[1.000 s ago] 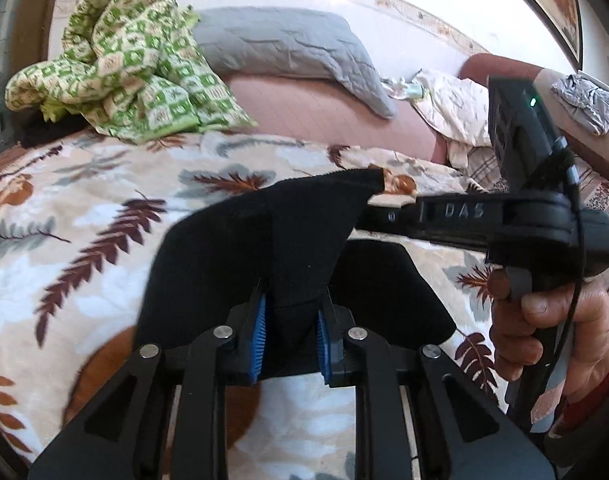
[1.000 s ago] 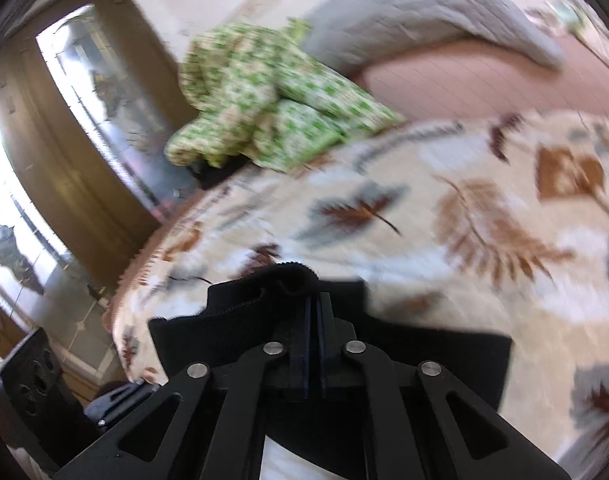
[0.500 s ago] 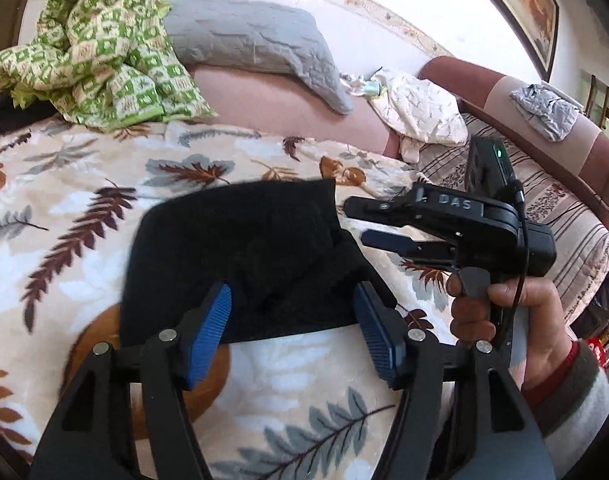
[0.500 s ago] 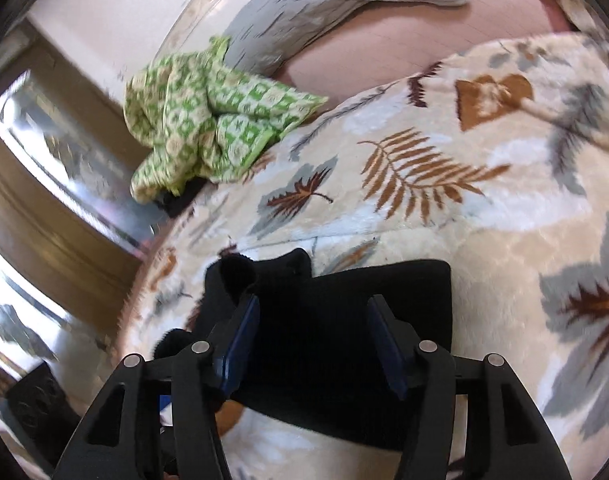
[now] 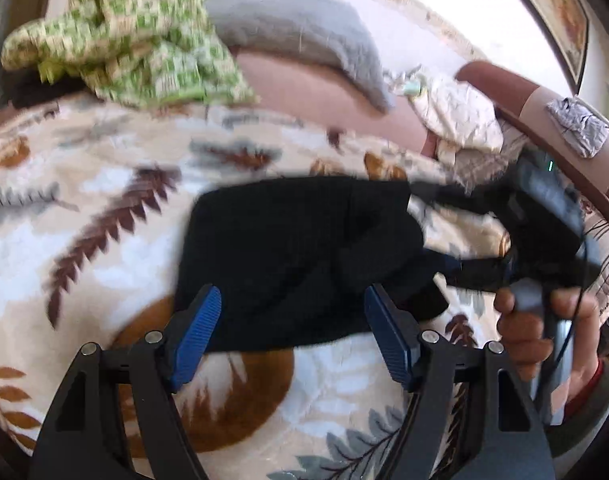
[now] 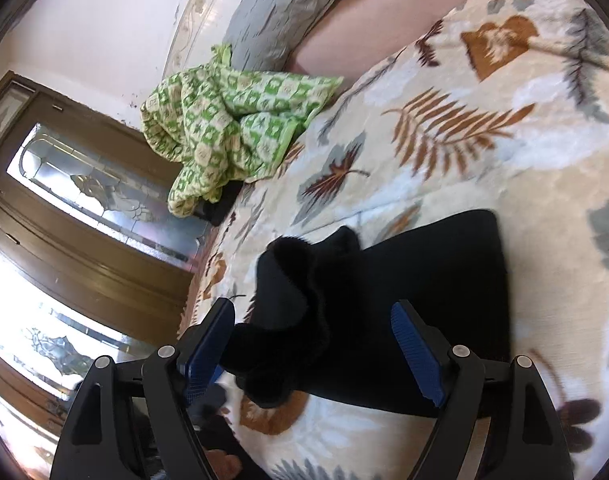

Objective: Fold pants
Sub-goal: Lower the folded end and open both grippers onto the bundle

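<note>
The black pants lie folded in a compact bundle on the leaf-print blanket. My left gripper hovers at their near edge with its jaws opening, and its blue pads stand clear of the cloth. The right gripper, blurred and gripped by a hand, reaches in from the right. In the right wrist view the pants have a bunched, raised corner. It sits between the opening jaws of the right gripper, and neither pad presses on it.
A crumpled green checked cover and a grey pillow lie at the far end of the bed. A cream cloth and a brown sofa arm are at the right. A wooden glazed door stands beyond the bed's edge.
A second ago both grippers were shut on the black pants and held an edge up. Both have opened, the pants have dropped onto the blanket, and the grippers have drawn back a little.
</note>
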Demonstrator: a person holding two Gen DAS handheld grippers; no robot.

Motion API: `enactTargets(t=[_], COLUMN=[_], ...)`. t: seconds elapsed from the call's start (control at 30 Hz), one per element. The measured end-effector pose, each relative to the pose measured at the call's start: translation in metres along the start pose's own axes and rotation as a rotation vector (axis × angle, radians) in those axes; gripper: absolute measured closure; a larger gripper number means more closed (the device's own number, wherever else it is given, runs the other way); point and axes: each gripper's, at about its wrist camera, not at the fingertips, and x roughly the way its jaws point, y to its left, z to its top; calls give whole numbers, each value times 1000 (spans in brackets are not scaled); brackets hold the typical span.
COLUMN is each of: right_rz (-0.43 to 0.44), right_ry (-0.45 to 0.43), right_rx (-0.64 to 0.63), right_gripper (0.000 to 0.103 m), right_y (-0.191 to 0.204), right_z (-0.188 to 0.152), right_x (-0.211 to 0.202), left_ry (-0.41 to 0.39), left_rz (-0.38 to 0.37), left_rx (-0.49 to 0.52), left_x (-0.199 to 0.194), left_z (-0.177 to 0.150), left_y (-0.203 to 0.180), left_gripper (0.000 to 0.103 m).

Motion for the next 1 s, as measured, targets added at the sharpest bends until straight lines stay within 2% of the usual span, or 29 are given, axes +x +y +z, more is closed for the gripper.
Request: enactTargets(t=[0.03,0.13,0.2,0.27,0.33,0.4,0.43,0.47,0.5,0.7,0.87,1.0], right_rz=[10,-6,-41,-119,-185,-235,-262,-270,-261,-250,-293,-344], right_ry=[10,49,75,109,109,112,110,100,87,1,-47,-58], right_rx=[2,-2,-9,-44,-108,-183,-221,-251,-262,-291,-292,-253], right_gripper=[20,20,20,21,31,74,78,86,89,94,94,94], right_y=[3,11,13,16,20,24,26,28,29,39,32,11], right_z=[0,-2,-6,-13,-21,-27,-30,-32,-32,-22,-15,-11], right_x=[6,22,28,30,27,22,20,17,13,-13,-38,-54], left_ry=[23,24,24,25,24,20,13,2,-10,-41,-41,-4], left_rz=[-3,15,12,12,8,5,4,3,5,35,56,58], left_rx=[-3,36,42,41,36,24,23,23,24,-15,0,40], left_x=[6,7,7,6,4,1,-1,-5,-8,-17,-11,4], left_z=[-3,-9,-10,-11,-10,-7,-5,-3,-1,15,24,21], left_y=[0,-6,-8,-8,-7,-5,-5,-5,-4,3,0,-9], left_gripper=[29,29,29,29,29,29,29,29,29,28,27,26])
